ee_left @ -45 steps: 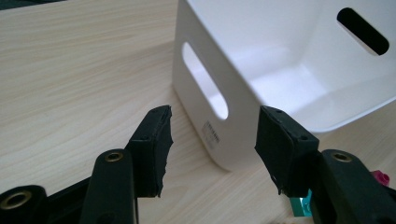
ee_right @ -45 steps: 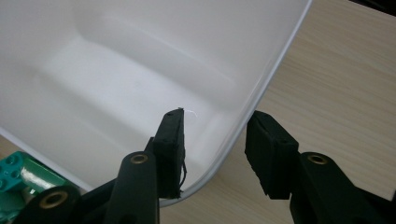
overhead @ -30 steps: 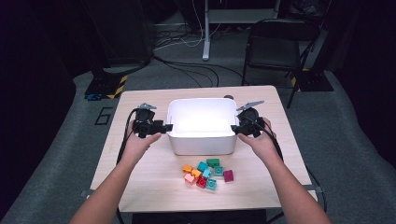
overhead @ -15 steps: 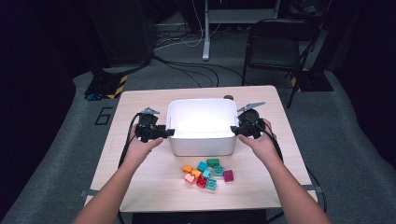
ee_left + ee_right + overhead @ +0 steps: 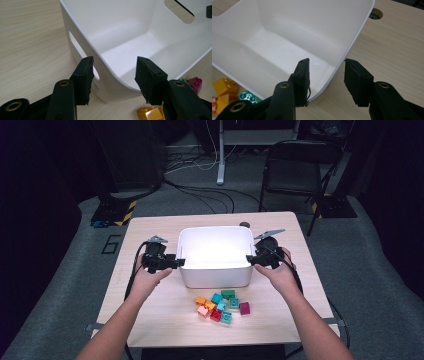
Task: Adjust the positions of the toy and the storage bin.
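Left gripper [image 5: 113, 72]: jaws straddle the near rim of the white bin [image 5: 117, 35], one outside and one inside, neither pad visibly pressing the wall. Right gripper [image 5: 326, 75]: jaws straddle the opposite rim likewise and have just been opening, a gap visible at the outer pad. The bin stands on the table [image 5: 150, 305] between both grippers. Coloured blocks [image 5: 222, 305] lie just beside it.

Our forearms are bare, no sleeves showing. Our left gripper [image 5: 179, 262] and right gripper [image 5: 249, 259] are black, each topped by a grey three-cornered plate and trailing a black cable. Up close, our jaws are matte black bars with brass-coloured screw eyelets, ending in thick, rough-edged black foam pads [image 5: 85, 77] with small pinholes.
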Motion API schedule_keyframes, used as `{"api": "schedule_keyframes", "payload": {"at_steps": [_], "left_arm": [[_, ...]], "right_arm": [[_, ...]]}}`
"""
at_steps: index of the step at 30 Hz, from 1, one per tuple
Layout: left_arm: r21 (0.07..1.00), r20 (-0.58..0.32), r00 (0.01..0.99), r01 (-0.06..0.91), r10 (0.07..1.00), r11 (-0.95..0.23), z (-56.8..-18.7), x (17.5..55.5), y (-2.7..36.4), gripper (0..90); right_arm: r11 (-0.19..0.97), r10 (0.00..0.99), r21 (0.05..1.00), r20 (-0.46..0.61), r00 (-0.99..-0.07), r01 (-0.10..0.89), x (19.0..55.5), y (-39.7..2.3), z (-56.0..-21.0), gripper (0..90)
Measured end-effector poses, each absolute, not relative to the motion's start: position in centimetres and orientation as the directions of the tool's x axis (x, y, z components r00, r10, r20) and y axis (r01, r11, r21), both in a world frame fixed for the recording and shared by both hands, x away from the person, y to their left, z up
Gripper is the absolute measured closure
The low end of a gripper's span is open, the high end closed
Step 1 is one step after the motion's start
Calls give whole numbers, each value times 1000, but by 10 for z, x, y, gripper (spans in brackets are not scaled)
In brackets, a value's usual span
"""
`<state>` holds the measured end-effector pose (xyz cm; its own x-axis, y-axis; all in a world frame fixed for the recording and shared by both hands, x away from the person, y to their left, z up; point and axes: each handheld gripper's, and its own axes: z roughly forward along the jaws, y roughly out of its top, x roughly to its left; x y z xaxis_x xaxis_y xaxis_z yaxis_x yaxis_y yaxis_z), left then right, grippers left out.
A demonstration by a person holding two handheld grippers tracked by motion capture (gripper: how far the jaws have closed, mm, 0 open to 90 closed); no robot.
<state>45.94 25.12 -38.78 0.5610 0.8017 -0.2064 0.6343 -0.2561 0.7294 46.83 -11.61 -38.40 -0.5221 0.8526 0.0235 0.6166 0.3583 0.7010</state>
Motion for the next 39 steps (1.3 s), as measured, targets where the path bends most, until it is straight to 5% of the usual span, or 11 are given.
{"api": "schedule_keyframes", "payload": {"at_steps": [19,39], "left_arm": [[764,-220,556,609,802,-214,-386,431,299,464],[782,-157,587,566,795,-263,-429,402,317,446]], "right_arm": [[337,844,770,8,-537,542,413,-147,-368,509],[403,778,761,7,-628,508,377,-134,-420,516]]}}
